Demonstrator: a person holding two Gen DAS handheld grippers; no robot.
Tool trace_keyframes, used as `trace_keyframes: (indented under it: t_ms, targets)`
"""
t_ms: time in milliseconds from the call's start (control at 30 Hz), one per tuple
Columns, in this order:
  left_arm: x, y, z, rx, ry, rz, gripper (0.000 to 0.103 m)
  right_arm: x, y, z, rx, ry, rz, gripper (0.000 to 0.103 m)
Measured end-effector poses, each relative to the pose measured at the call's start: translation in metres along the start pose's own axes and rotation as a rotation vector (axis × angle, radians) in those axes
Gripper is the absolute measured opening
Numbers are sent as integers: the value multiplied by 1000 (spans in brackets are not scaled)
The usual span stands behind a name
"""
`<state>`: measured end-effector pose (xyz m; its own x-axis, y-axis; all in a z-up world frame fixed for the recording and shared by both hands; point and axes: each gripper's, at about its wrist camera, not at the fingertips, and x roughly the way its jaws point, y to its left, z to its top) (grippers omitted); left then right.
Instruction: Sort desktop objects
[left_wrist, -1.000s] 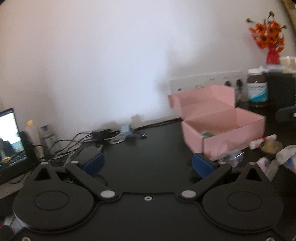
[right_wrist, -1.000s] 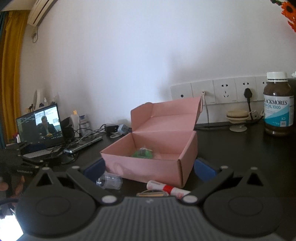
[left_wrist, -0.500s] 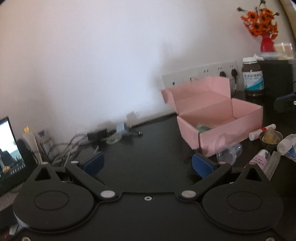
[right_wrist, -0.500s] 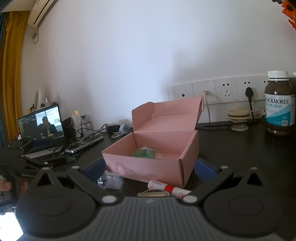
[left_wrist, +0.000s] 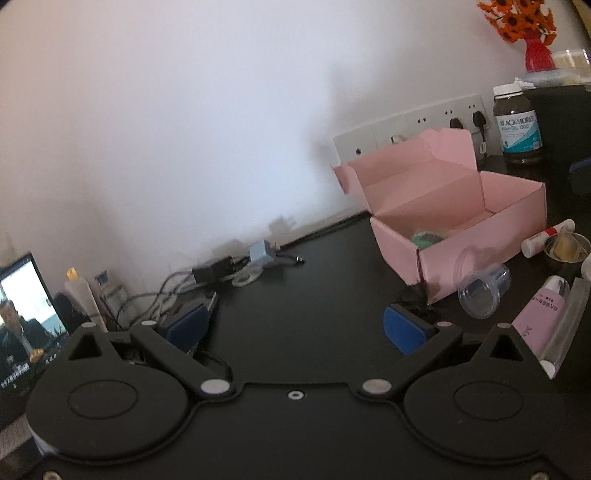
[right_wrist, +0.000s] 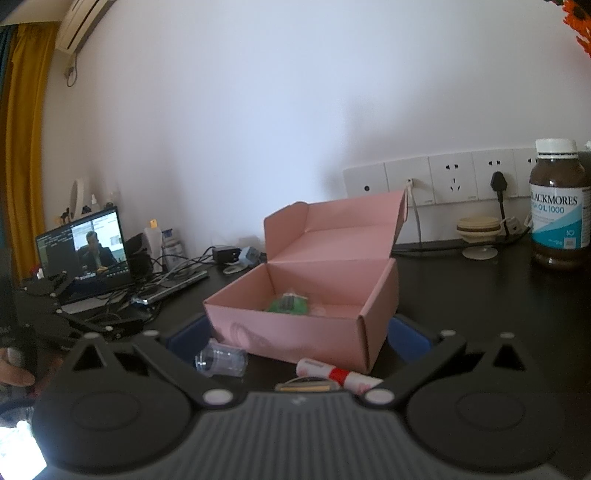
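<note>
Both sets of jaws stand wide apart and hold nothing. The left gripper (left_wrist: 297, 325) hovers over a bare stretch of the black counter (left_wrist: 314, 295), its blue pads framing only the dark surface. The right gripper (right_wrist: 297, 334) faces the open pink cardboard box (right_wrist: 306, 325) head on, with the box's front wall between its two pads.

Inside the box lies a small green object (right_wrist: 288, 304), too blurred to name. Loose things wait on the counter in front of the box: a clear plastic cup tipped on its side (right_wrist: 221, 363) near the left front corner, a white tube with a red band (right_wrist: 334, 374) lying along the front wall, and just beside it a small round metal tin (left_wrist: 567, 249) with something yellowish in it. A pink-labelled tube (left_wrist: 541, 314) and a clear flat sleeve (left_wrist: 565, 325) lie nearer the left gripper, at the right edge of its view. A brown supplement bottle with a white cap (right_wrist: 559, 205) stands upright well behind the box, by the wall sockets (right_wrist: 439, 181).

My reading is that the sorting is partly done, and this is a pause between picks: one item boxed, several left. The next move probably calls for choosing one loose piece, most likely the cup or the red-banded tube, lowering a gripper so its pads straddle the piece, and closing gently, since the thin cup may roll or crush.
</note>
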<state>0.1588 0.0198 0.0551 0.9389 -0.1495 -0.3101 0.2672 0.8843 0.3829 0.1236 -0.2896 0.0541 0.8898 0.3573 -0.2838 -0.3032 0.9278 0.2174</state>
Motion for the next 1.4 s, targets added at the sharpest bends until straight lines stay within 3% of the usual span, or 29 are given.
trace_keyframes:
  t_ms: [133, 533, 767, 1033, 1400]
  targets:
    - [-1, 0, 2, 9, -23, -3, 103, 0, 0, 0, 0, 1, 1, 102]
    - [15, 14, 0, -53, 58, -58, 103, -1, 0, 1, 6, -1, -11, 102]
    - [21, 19, -1, -86, 59, -108, 103, 0, -2, 1, 19, 1, -25, 102]
    - [22, 3, 4, -65, 26, -208, 103, 0, -2, 1, 13, 1, -24, 102]
    - [37, -22, 9, -41, 65, -255, 98, -1, 0, 1, 6, -5, -22, 102]
